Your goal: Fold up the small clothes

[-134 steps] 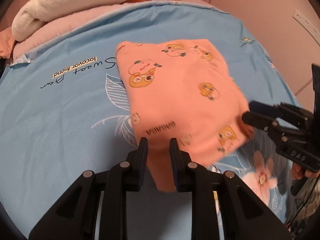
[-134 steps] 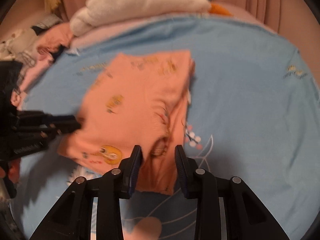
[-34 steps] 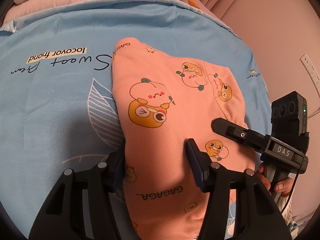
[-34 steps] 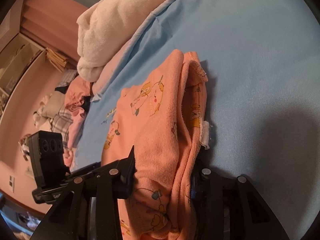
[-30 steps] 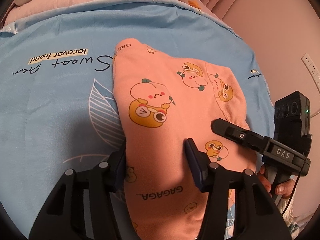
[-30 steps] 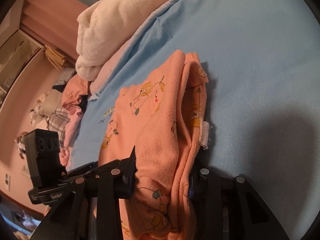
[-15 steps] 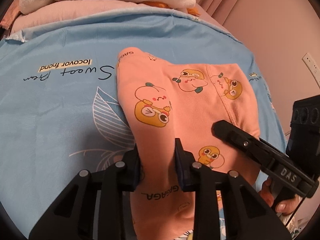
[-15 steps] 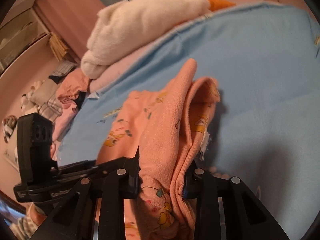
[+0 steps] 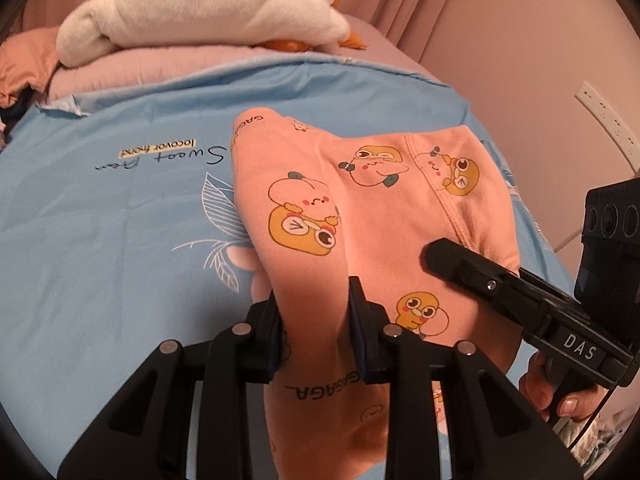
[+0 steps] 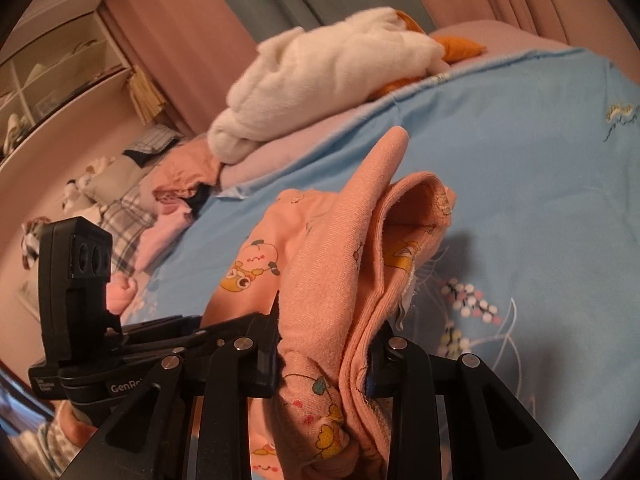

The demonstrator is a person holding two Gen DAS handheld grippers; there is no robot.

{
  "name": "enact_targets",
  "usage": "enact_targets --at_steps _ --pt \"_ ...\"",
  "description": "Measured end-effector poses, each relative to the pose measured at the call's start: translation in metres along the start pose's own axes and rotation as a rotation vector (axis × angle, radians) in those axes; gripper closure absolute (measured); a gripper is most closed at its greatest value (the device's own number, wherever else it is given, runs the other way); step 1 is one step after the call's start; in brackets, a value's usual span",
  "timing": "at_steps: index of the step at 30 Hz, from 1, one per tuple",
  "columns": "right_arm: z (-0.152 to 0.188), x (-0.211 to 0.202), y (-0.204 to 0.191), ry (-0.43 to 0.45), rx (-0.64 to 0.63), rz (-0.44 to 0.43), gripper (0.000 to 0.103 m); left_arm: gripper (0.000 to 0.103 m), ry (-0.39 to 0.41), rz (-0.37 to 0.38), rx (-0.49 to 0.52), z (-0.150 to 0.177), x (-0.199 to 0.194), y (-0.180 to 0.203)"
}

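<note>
A folded peach garment (image 9: 360, 216) printed with cartoon fruit lies on the blue sheet (image 9: 120, 216), its near edges lifted. My left gripper (image 9: 314, 312) is shut on its near left edge. My right gripper (image 10: 324, 328) is shut on the bunched right edge of the garment (image 10: 340, 264), which stands up as a thick fold. The right gripper also shows in the left wrist view (image 9: 500, 284) at the right. The left gripper also shows in the right wrist view (image 10: 168, 332) at the left.
A white fluffy blanket (image 9: 200, 12) sits on a pink pillow (image 9: 160, 68) at the bed's far end. A heap of other clothes (image 10: 132, 208) lies off the left side. A shelf unit (image 10: 52, 76) and curtains stand behind. A wall socket strip (image 9: 608, 124) is at the right.
Both grippers have closed from wide open onto the garment's near edges and lifted them. The garment now stands bunched up between them instead of lying flat.
</note>
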State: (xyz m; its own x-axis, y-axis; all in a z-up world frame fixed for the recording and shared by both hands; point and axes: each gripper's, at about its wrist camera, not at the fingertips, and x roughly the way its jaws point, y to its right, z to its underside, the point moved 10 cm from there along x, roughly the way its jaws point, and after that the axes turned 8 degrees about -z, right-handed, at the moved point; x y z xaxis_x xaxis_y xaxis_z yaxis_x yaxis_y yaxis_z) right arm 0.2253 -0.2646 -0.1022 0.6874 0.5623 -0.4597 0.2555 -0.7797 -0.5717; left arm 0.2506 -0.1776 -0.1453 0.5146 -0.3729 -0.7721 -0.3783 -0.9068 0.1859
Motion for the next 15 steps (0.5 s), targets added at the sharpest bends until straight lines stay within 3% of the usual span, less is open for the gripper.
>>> enact_targets --at_steps 15 --pt "0.014 -0.071 -0.077 0.072 -0.097 -0.04 0.072 0.075 0.111 -0.029 0.028 0.025 -0.101 0.02"
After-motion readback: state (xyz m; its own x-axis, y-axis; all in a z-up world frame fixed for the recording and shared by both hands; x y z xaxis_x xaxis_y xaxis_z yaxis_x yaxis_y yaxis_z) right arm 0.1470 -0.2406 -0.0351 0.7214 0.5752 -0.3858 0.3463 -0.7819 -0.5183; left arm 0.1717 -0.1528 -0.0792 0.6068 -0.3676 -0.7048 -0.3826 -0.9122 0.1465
